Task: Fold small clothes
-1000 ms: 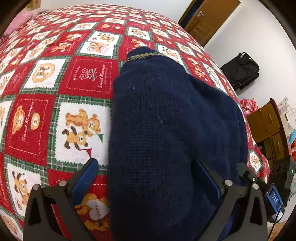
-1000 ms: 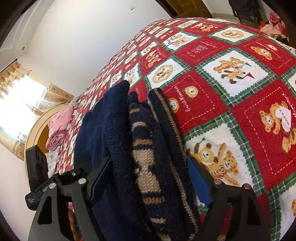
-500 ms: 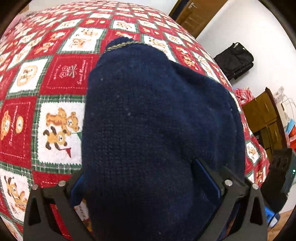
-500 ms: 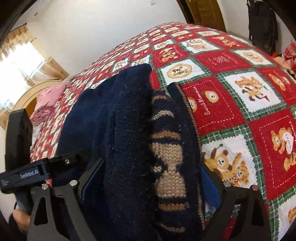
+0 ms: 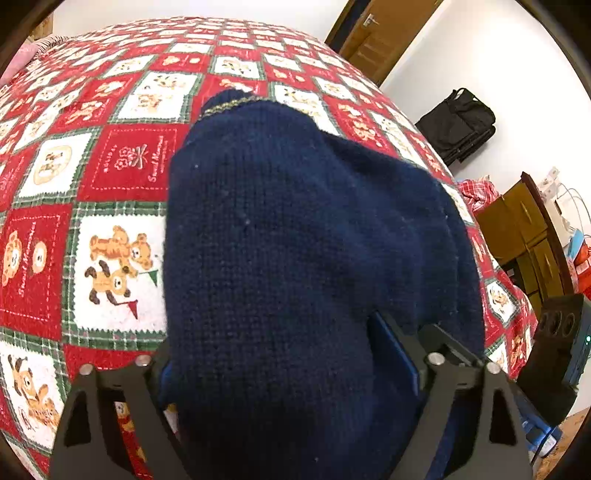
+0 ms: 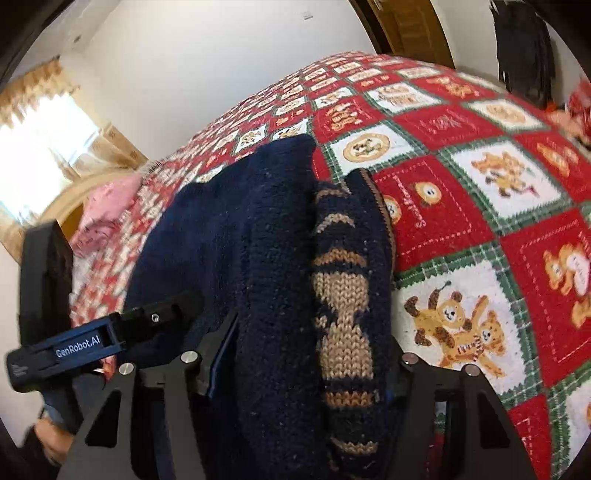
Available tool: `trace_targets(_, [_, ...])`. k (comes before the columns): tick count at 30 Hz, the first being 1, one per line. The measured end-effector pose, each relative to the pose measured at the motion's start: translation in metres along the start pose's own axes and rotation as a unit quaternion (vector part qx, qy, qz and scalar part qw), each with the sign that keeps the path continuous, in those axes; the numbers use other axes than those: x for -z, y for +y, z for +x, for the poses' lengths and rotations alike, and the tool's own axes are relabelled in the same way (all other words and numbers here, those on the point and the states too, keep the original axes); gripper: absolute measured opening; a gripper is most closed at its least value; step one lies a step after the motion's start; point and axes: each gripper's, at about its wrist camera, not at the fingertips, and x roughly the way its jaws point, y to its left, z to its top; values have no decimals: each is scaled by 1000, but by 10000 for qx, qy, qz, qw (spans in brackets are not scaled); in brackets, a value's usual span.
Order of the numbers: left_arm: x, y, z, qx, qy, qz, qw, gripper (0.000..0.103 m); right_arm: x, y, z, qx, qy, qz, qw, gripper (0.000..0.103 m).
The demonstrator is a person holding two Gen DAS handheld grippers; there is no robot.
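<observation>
Left wrist: my left gripper (image 5: 280, 369) and right gripper (image 6: 299, 373) both clamp the navy sweater (image 5: 295, 240); I should lower both evenly onto the quilt (image 5: 122, 162), edges aligned.

Sweater (image 5: 295, 240): navy blue knit; tan bands and a tan figure on the folded layer (image 6: 343, 295); thin tan line along the cuff edge. Bedspread (image 5: 122, 173) beneath the sweater: red and white squares, green plaid borders, brown teddy bears. Grippers: black frames, blue pads (image 5: 395, 354). Door (image 5: 384, 33) beyond the bedspread: brown wood.
</observation>
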Motion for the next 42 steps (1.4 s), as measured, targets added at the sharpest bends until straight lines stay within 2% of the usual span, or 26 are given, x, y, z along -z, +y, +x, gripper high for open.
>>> trace_targets(3, [1, -6, -3, -88, -127, 127, 9998, 79, 1, 12, -5, 276, -80, -253, 9993, 54])
trace_targets(6, [3, -12, -10, -191, -279, 295, 9990, 66, 4, 26, -13, 502, -218, -548, 9970, 50])
trace_targets(7, [4, -14, -14, -222, -348, 362, 9985, 60, 5, 28, -16, 519, -245, -575, 9967, 49])
trace_targets(10, [4, -14, -20, -225, -441, 486, 9976, 49, 7, 32, -23, 534, -308, -554, 9966, 48])
trace_targets(13, [4, -12, -22, -176, -439, 511, 9976, 45, 9, 36, -30, 487, -387, -546, 9966, 48])
trace_targets(18, [6, -15, -29, -134, -487, 570, 9971, 44, 12, 52, -46, 283, -505, -595, 9965, 47])
trace_targets(24, [11, -19, -42, -287, -660, 708, 9949, 43, 19, 65, -52, 77, -478, -579, 9971, 47])
trace_targets(28, [12, -14, -54, -352, -814, 717, 9935, 43, 21, 71, -53, -52, -487, -538, 9973, 47])
trace_targets(42, [18, 15, -79, -458, -983, 533, 9927, 43, 22, 116, -49, -366, -392, -750, 9957, 47])
